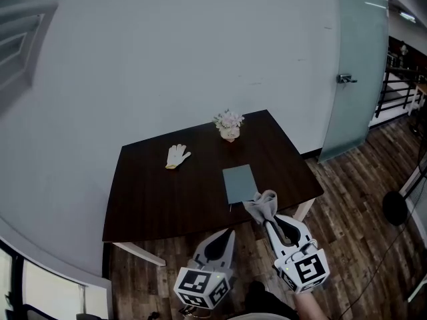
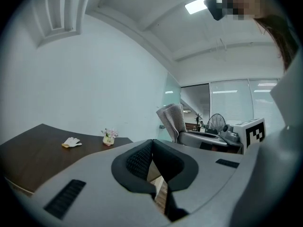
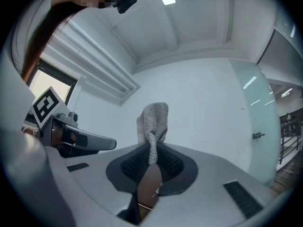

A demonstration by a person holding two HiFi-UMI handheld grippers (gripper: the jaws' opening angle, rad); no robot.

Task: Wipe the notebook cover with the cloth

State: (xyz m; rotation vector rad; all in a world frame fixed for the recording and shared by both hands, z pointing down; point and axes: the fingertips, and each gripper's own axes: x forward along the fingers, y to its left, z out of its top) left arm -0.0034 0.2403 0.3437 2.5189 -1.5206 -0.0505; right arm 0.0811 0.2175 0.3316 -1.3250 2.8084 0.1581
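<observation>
A grey-green notebook [image 1: 239, 183] lies flat near the front edge of the dark wooden table [image 1: 153, 199]. My right gripper [image 1: 267, 220] is shut on a grey cloth [image 1: 262, 205], which sticks up from the jaws just off the notebook's near right corner. In the right gripper view the cloth [image 3: 152, 124] stands upright, pinched between the jaws of the right gripper [image 3: 150, 162]. My left gripper [image 1: 225, 235] hangs below the table's front edge, jaws shut and holding nothing. The left gripper view shows the left gripper [image 2: 151, 160] and, to its right, the cloth [image 2: 172, 118].
A white glove [image 1: 176, 156] lies on the table's left half. A small pot of flowers [image 1: 229, 125] stands at the back edge by the wall. A glass door [image 1: 357, 65] is to the right, and wooden floor [image 1: 347, 199] surrounds the table.
</observation>
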